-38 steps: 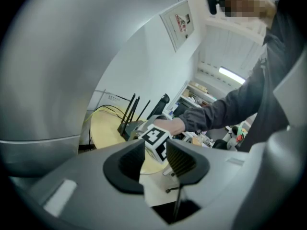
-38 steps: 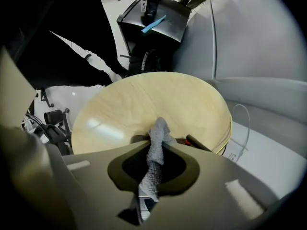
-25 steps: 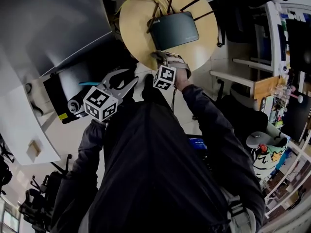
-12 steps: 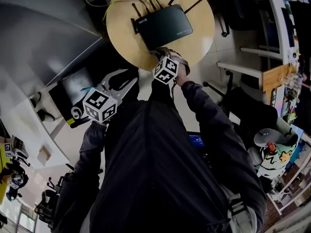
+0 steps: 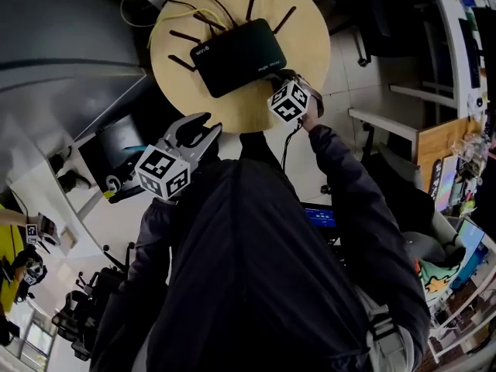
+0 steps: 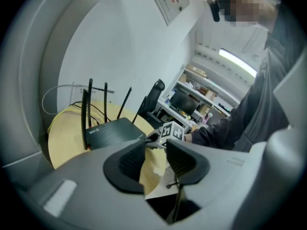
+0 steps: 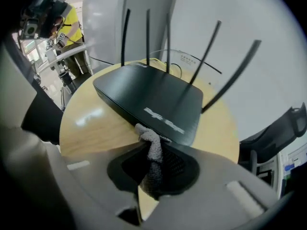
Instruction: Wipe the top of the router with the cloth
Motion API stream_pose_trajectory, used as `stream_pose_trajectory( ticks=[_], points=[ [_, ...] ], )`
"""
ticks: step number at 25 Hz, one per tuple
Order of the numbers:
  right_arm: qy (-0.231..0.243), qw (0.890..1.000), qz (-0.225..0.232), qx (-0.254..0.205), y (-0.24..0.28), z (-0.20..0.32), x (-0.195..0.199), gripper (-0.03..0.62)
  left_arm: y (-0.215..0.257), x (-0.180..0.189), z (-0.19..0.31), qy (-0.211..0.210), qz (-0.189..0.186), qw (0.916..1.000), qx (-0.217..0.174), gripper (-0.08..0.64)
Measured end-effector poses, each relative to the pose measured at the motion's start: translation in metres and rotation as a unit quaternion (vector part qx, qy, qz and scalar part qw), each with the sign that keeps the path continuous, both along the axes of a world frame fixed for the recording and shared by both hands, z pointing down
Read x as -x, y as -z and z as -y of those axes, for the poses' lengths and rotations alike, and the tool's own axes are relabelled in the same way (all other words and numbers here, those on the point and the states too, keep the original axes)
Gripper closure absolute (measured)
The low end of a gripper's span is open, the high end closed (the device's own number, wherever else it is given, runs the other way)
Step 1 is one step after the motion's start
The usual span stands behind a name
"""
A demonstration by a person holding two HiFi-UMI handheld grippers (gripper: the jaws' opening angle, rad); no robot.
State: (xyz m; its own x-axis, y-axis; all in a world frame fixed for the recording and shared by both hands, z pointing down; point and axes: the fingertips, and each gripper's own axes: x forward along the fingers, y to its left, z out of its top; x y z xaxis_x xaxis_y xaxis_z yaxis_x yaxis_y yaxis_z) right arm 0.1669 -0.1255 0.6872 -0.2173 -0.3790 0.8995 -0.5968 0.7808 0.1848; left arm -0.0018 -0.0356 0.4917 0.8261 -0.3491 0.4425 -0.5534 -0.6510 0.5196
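A black router point(image 5: 236, 56) with several upright antennas lies on a round wooden table point(image 5: 306, 29). My right gripper point(image 5: 285, 80) is at the router's near right corner, shut on a grey cloth point(image 7: 152, 150). In the right gripper view the cloth's top end touches the router point(image 7: 148, 97) at its front edge, just above the tabletop point(image 7: 91, 123). My left gripper point(image 5: 195, 128) hovers off the table's near edge, open and empty. In the left gripper view it point(image 6: 156, 159) looks toward the router point(image 6: 112, 131), whose antennas rise at its left.
Yellow and black cables point(image 5: 190, 10) trail behind the router. A dark office chair point(image 5: 372, 18) and shelving point(image 5: 457, 53) stand to the right. Black equipment point(image 5: 116, 142) sits on the floor left of the table. A person in yellow point(image 7: 67, 25) stands far off.
My right gripper with the cloth has slid along the router's near edge toward its right corner. The left gripper has stayed open in about the same place.
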Motion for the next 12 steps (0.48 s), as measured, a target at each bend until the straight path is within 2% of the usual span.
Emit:
stream_pose_trajectory(
  ticks=[3,9,10,12],
  points=[
    [-0.001,1.000,0.000,0.001,-0.001,0.014,-0.033,0.561,0.003,-0.019,0.008,0.015,0.001,0.9999,0.000,0.420],
    [0.088,0.995,0.036,0.024,0.004,0.007,-0.030,0.561,0.005,-0.048,0.018,0.035,0.009,0.9993,0.000,0.420],
    [0.092,0.994,0.045,0.024,0.008,0.007,-0.032,0.561,0.006,-0.052,0.019,0.039,0.011,0.9992,-0.001,0.420],
    [0.071,0.995,0.063,0.020,0.016,0.018,-0.045,0.561,0.006,-0.056,0.020,0.047,0.015,0.9988,-0.001,0.419]
  ],
)
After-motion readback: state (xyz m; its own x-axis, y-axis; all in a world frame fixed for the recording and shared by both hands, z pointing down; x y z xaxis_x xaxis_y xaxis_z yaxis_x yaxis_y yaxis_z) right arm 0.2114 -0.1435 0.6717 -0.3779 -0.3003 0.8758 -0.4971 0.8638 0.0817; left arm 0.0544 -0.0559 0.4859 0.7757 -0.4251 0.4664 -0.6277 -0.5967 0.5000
